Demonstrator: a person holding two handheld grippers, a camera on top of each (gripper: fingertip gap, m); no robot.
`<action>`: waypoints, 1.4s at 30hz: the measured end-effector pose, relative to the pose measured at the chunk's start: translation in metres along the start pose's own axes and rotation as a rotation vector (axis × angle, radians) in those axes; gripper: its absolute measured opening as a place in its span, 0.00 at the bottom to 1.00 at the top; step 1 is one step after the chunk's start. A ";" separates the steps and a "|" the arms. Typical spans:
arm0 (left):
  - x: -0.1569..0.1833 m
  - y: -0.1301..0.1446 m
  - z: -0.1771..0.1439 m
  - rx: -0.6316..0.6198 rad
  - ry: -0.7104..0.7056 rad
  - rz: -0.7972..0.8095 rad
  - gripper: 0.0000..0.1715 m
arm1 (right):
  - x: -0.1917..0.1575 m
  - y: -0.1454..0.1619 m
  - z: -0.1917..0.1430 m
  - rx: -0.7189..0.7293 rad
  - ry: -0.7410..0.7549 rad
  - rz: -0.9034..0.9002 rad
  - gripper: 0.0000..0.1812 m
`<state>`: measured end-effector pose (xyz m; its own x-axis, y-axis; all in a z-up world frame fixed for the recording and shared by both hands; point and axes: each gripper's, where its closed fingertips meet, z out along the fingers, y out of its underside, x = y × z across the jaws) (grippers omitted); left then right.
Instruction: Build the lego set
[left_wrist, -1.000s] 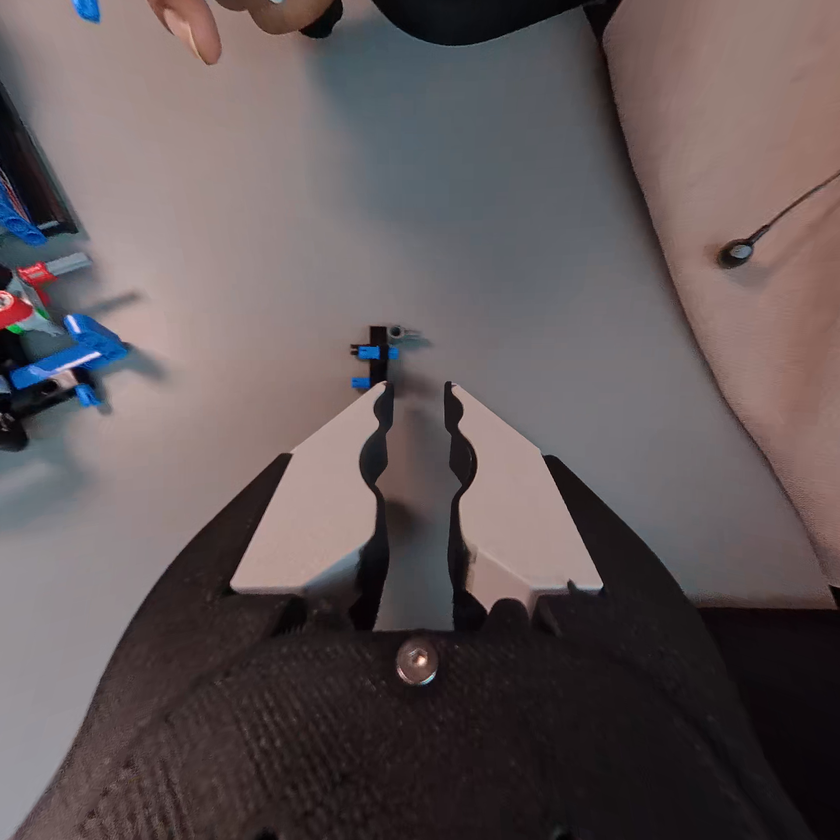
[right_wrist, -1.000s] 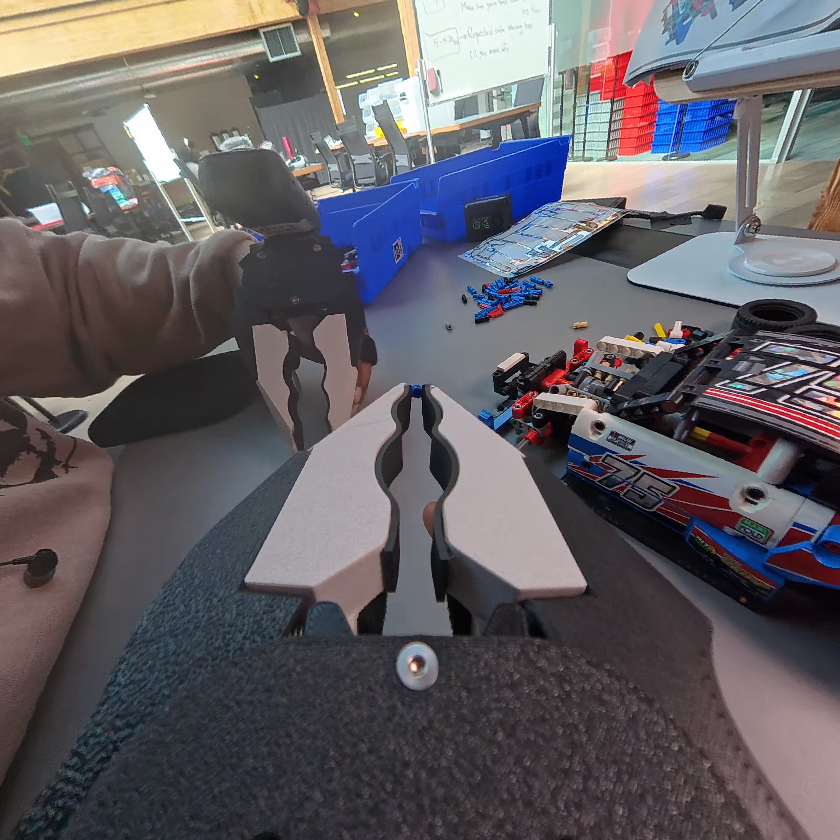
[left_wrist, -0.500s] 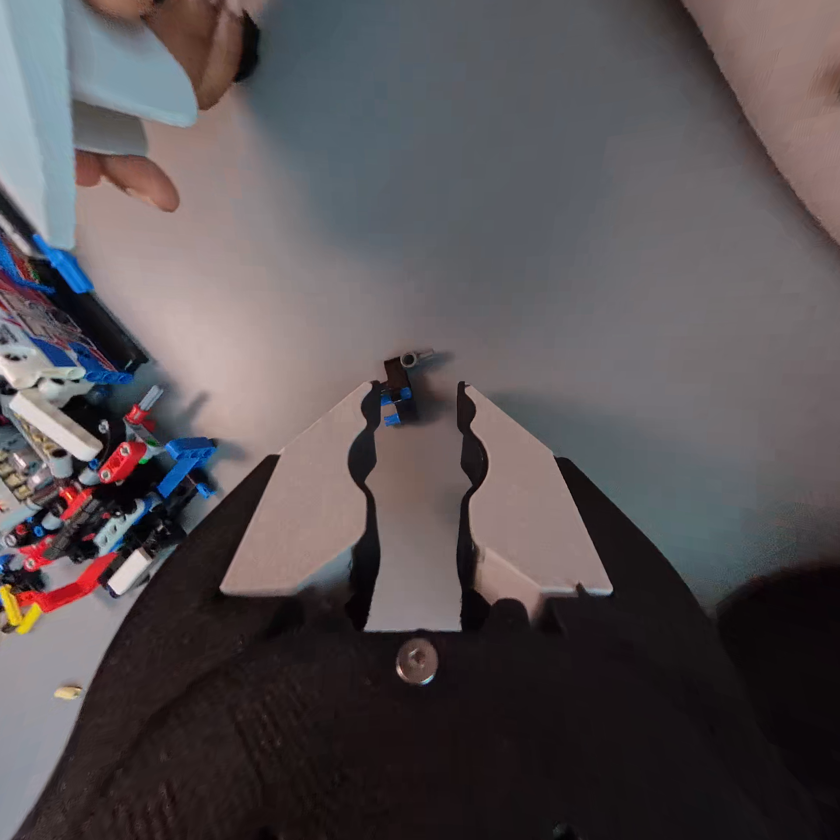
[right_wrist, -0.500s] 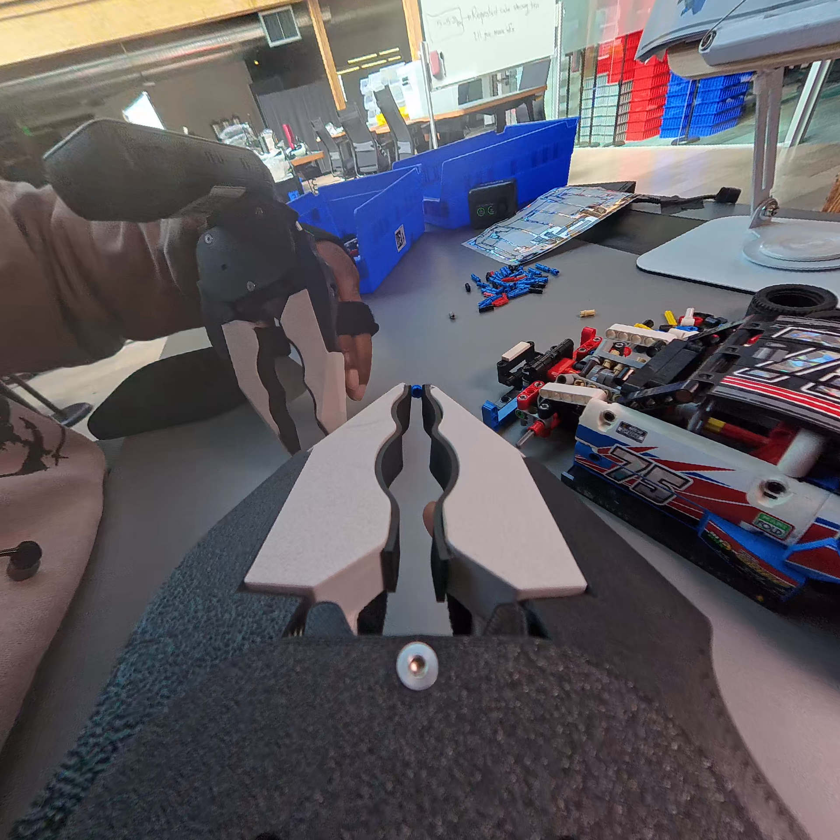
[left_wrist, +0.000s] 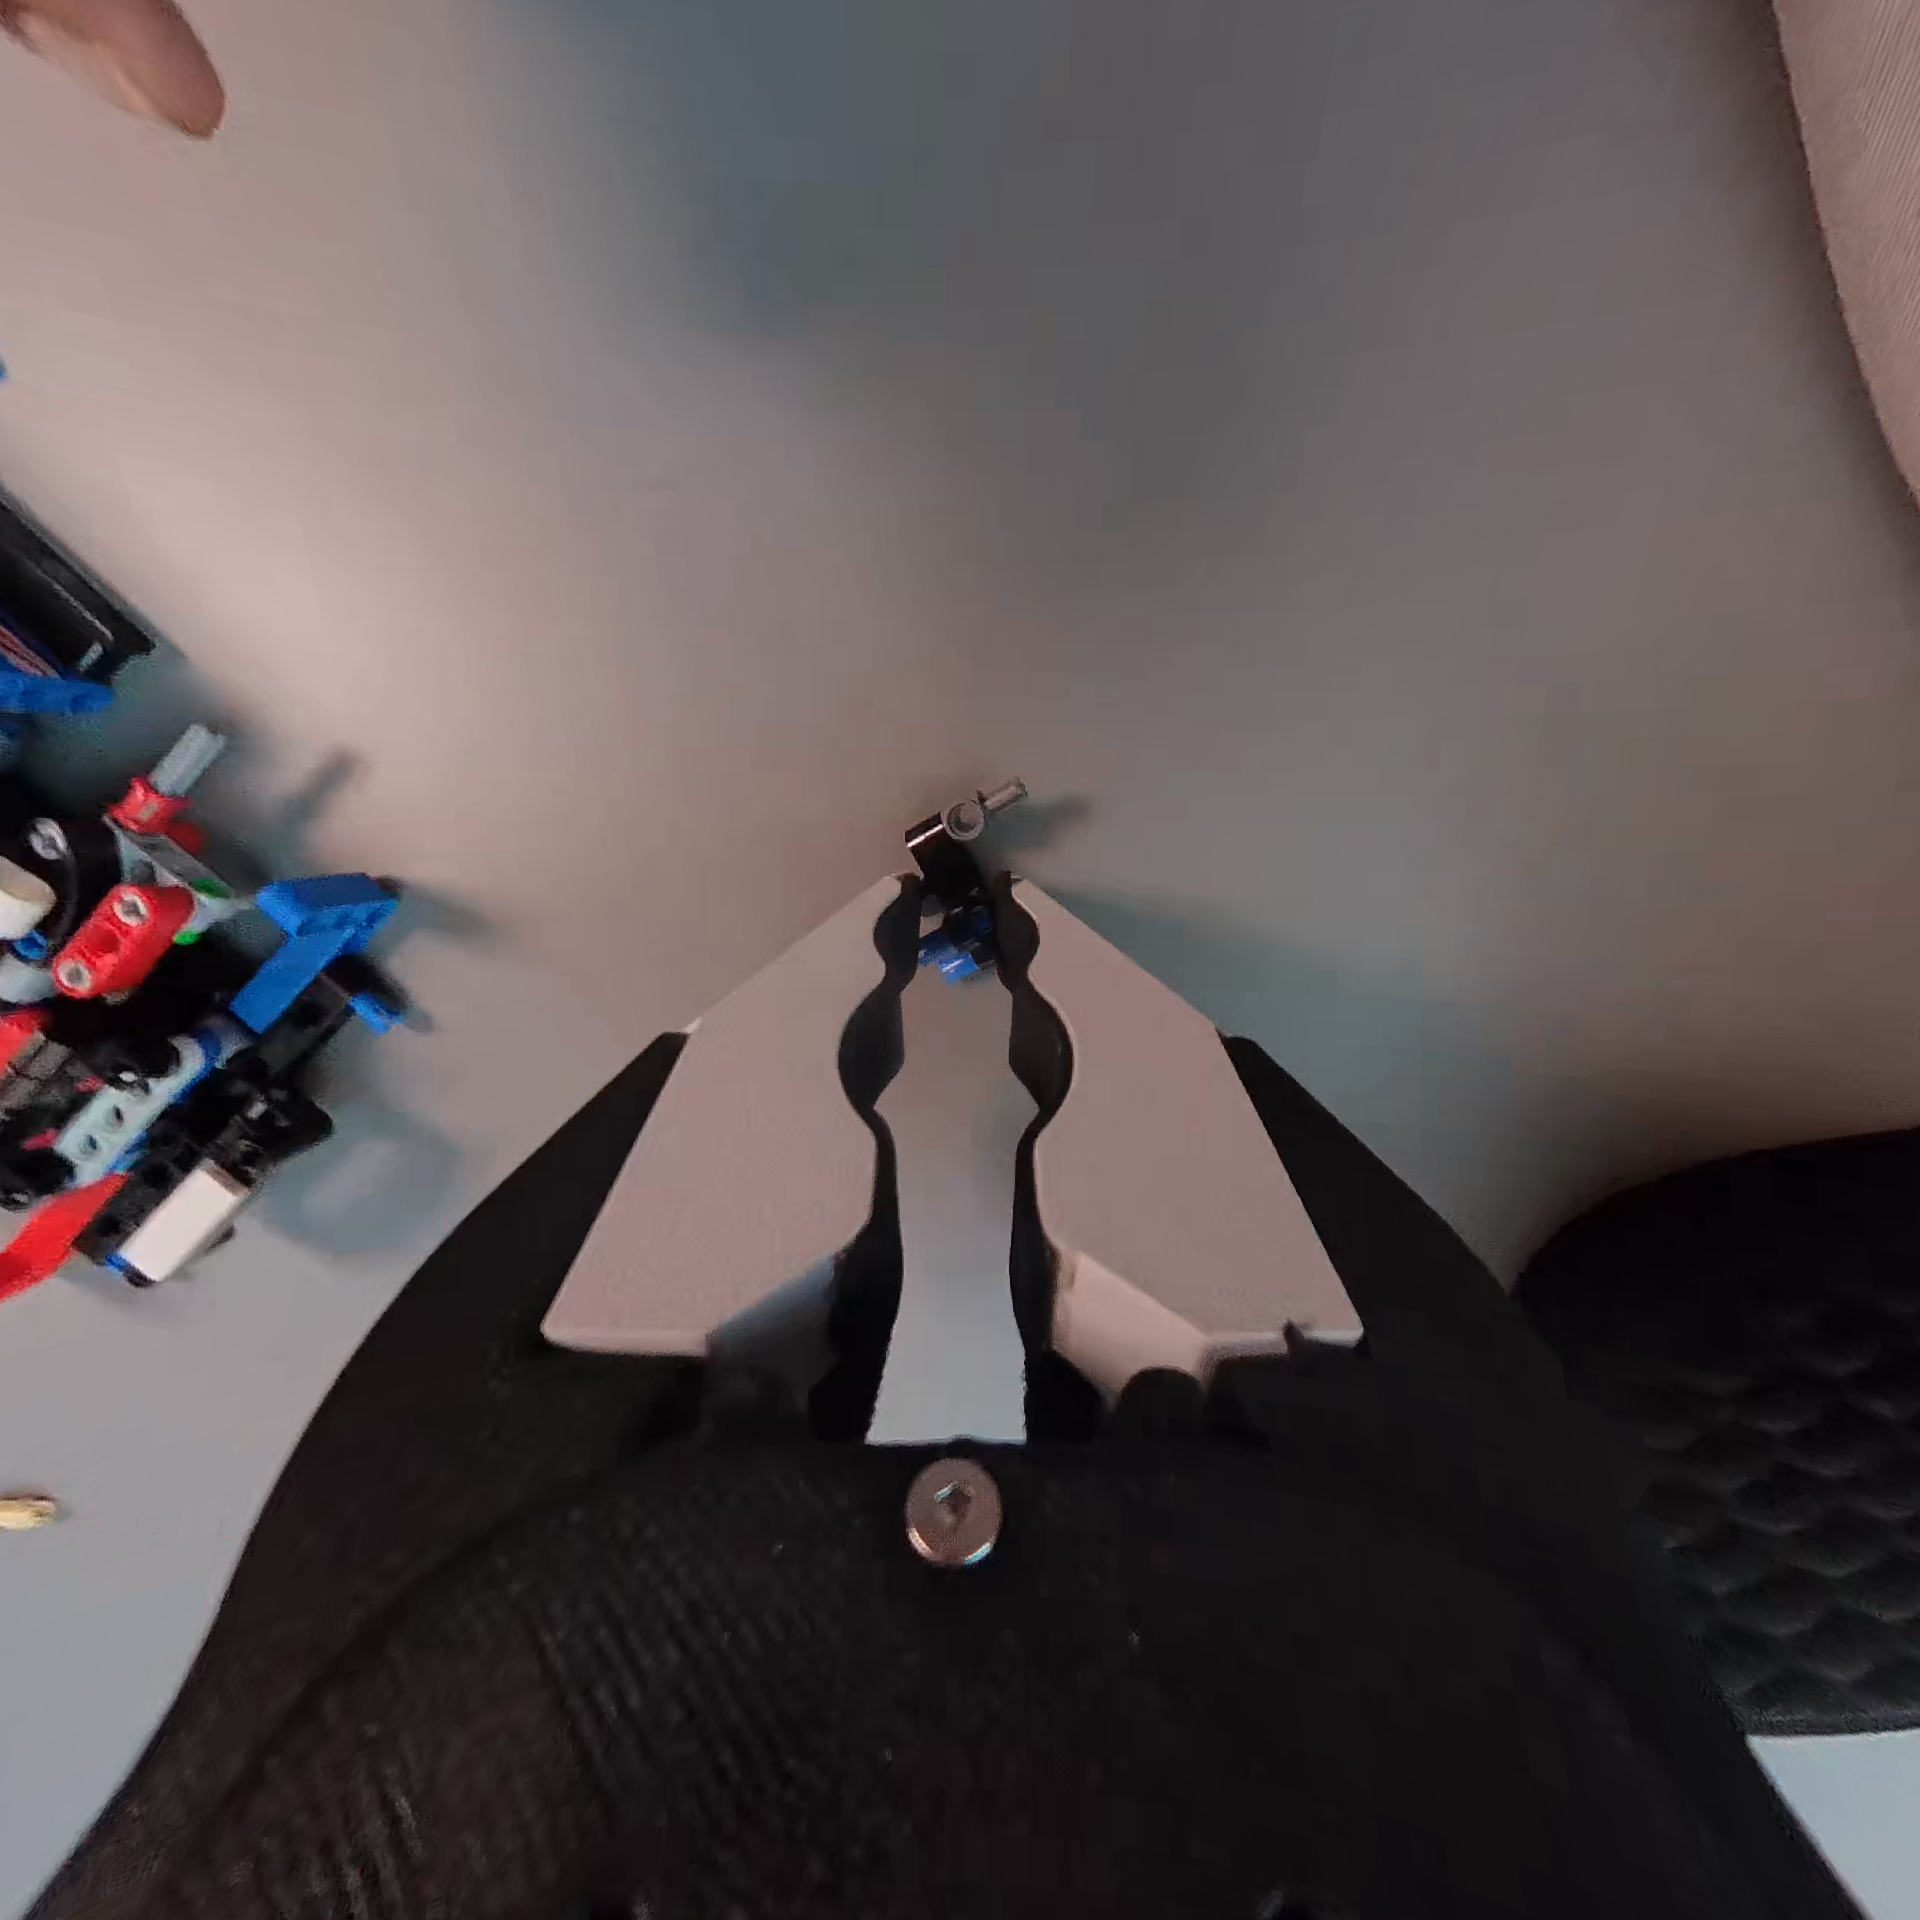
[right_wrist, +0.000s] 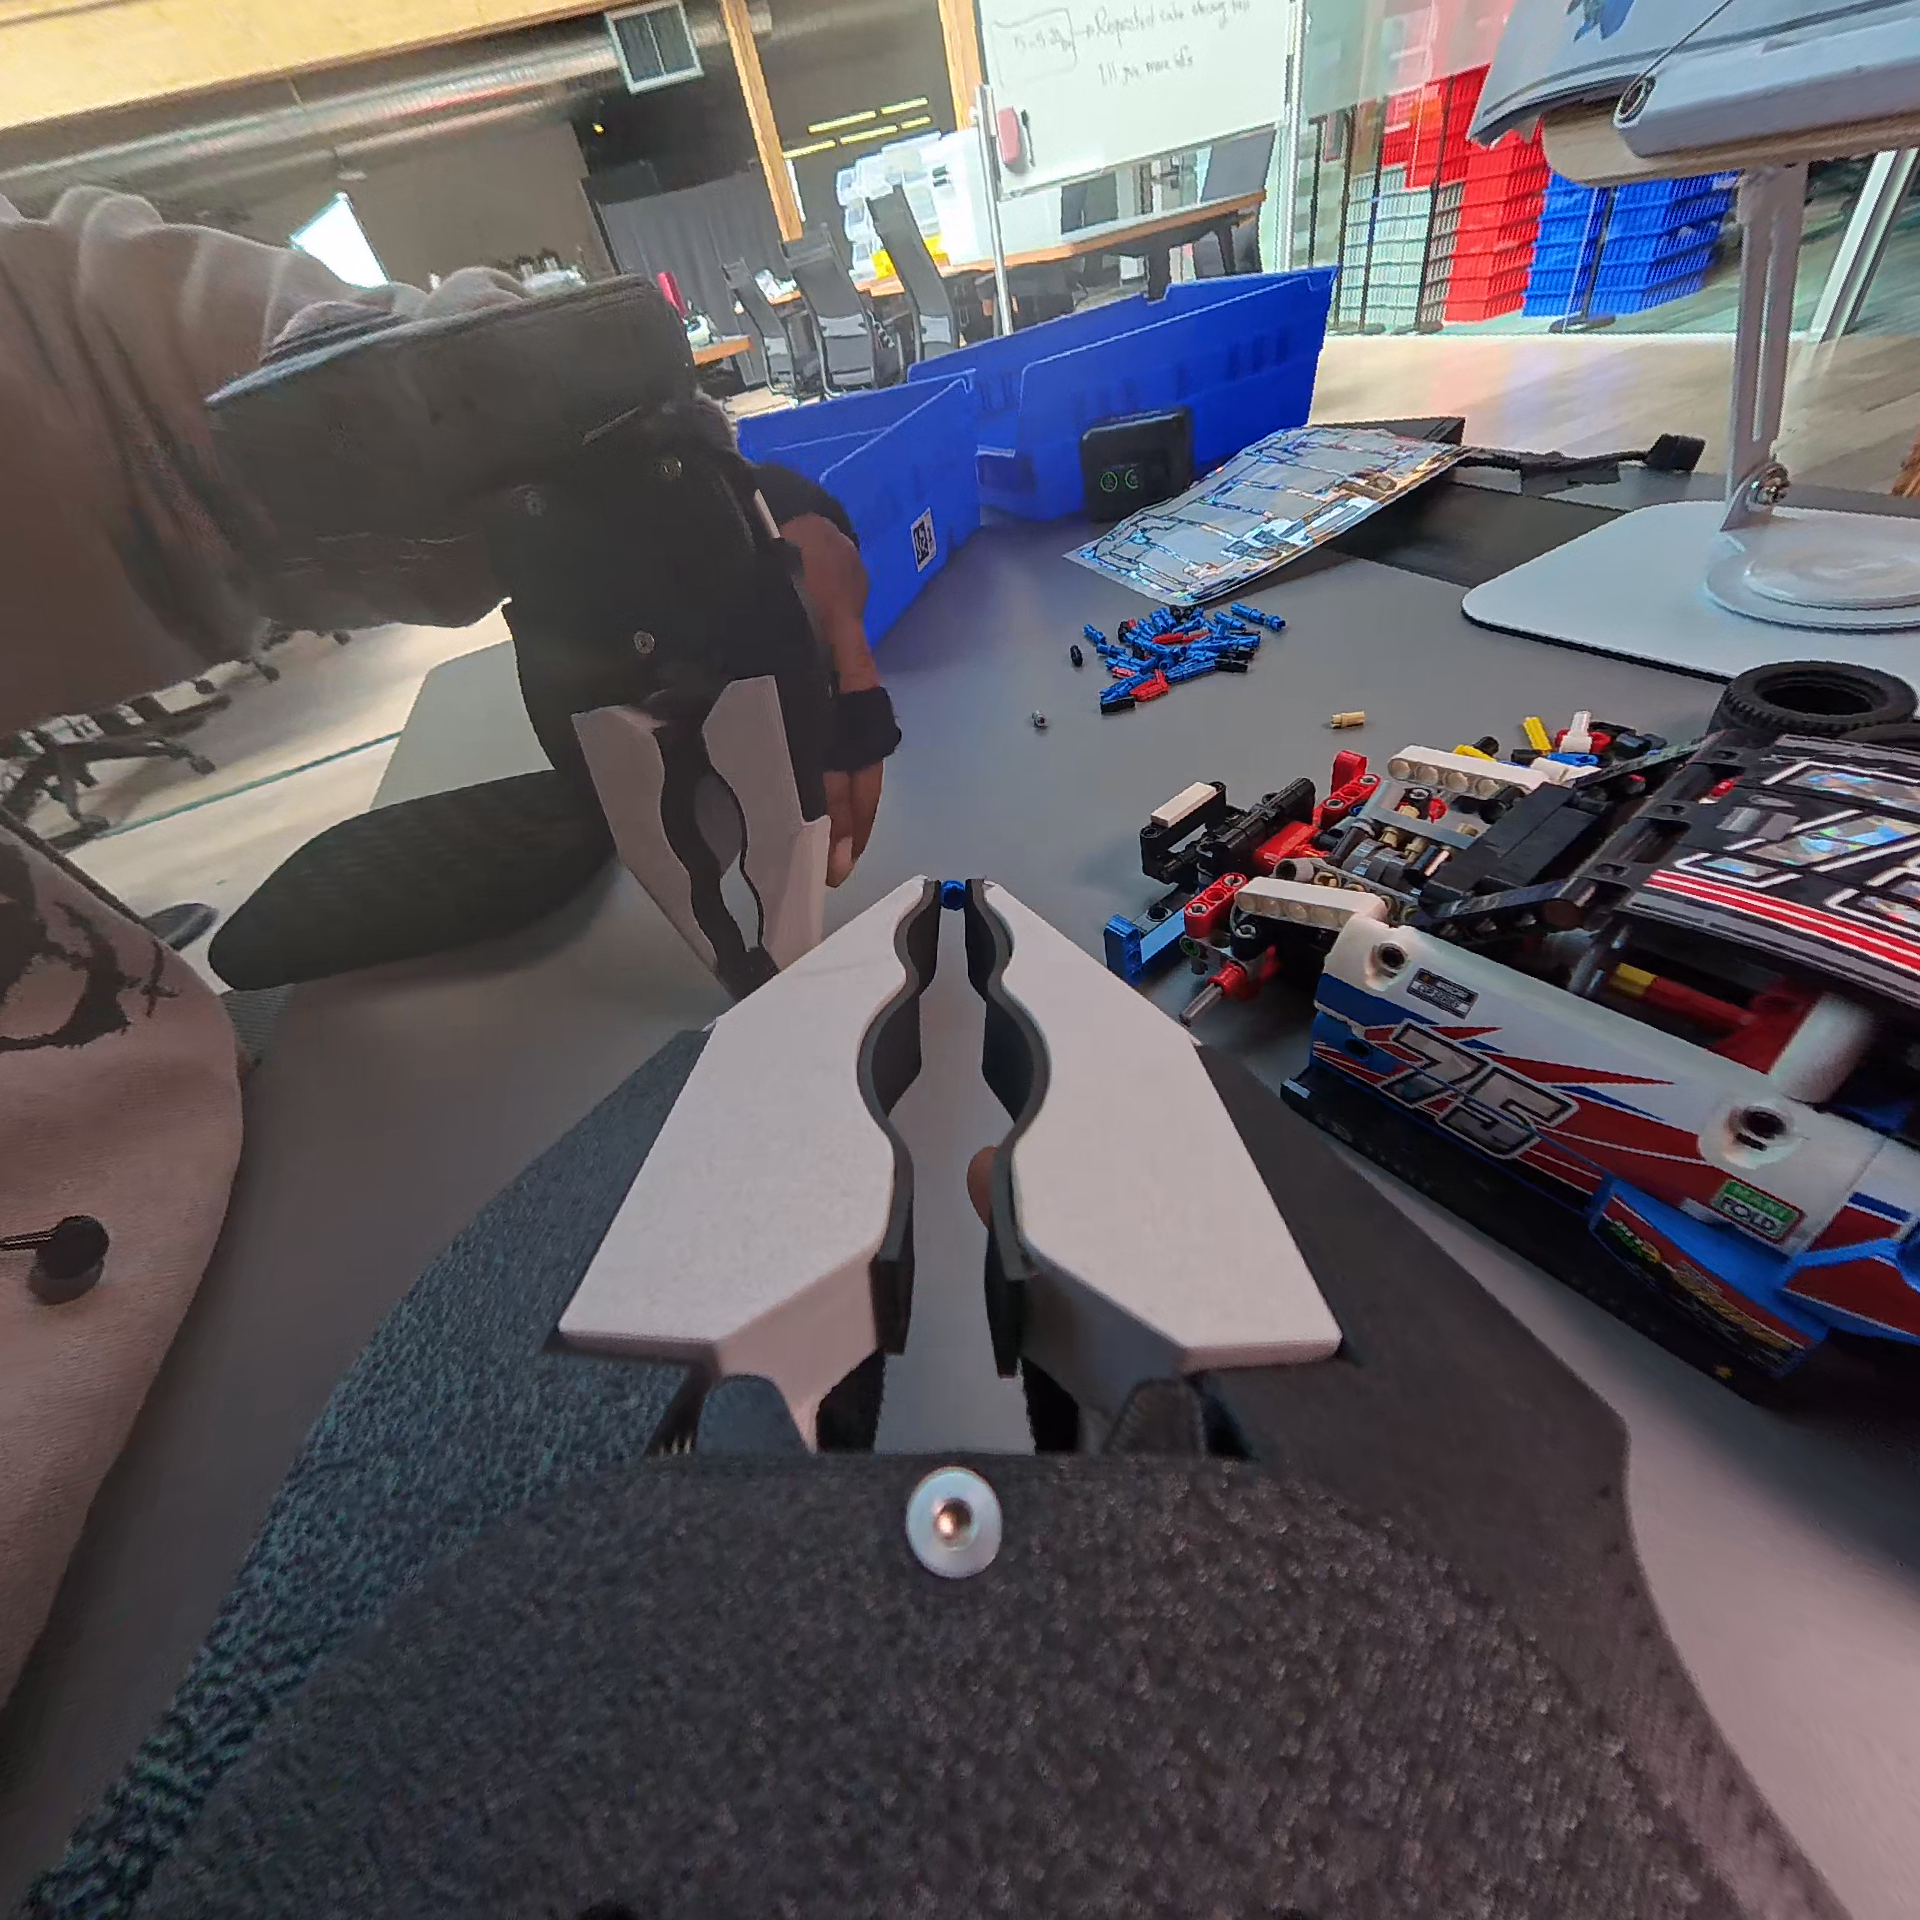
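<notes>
Left gripper (left_wrist: 954, 902) points straight down at the grey table (left_wrist: 1039, 468), its jaws closed around a small black beam assembly (left_wrist: 948, 871) with blue pins and a grey axle connector at the top; the piece sits between the fingertips, its lower end touching or just above the tabletop. Right gripper (right_wrist: 953, 891) is held level above the table, its jaws pinched shut on a small blue pin (right_wrist: 951, 890) at the very tips. At ten o'clock from it, the other gripper stands nearly upright. Toward three o'clock lies the partly built race car (right_wrist: 1579, 966), its open frame end facing the grippers. At one o'clock, farther back, sits a loose pile of blue and red pins (right_wrist: 1174, 649), with an instruction booklet (right_wrist: 1268, 509) beyond and blue bins (right_wrist: 1039, 436) behind.
</notes>
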<state>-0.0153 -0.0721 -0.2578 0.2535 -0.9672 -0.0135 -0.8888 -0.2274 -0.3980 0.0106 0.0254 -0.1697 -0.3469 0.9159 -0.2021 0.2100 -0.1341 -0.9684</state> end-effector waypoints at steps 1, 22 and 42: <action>0.001 0.000 0.000 0.032 0.002 -0.068 0.07 | 0.000 0.000 0.000 -0.001 0.000 -0.001 0.01; 0.001 0.000 -0.012 0.125 -0.341 -0.121 0.15 | 0.001 0.004 0.001 -0.020 0.001 0.013 0.01; -0.012 -0.014 0.002 0.235 -0.309 -0.252 0.01 | -0.004 0.003 -0.003 -0.032 -0.032 -0.017 0.01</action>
<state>-0.0052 -0.0566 -0.2539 0.5841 -0.7979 -0.1487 -0.6834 -0.3846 -0.6205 0.0154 0.0219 -0.1713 -0.3795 0.9052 -0.1911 0.2333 -0.1063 -0.9666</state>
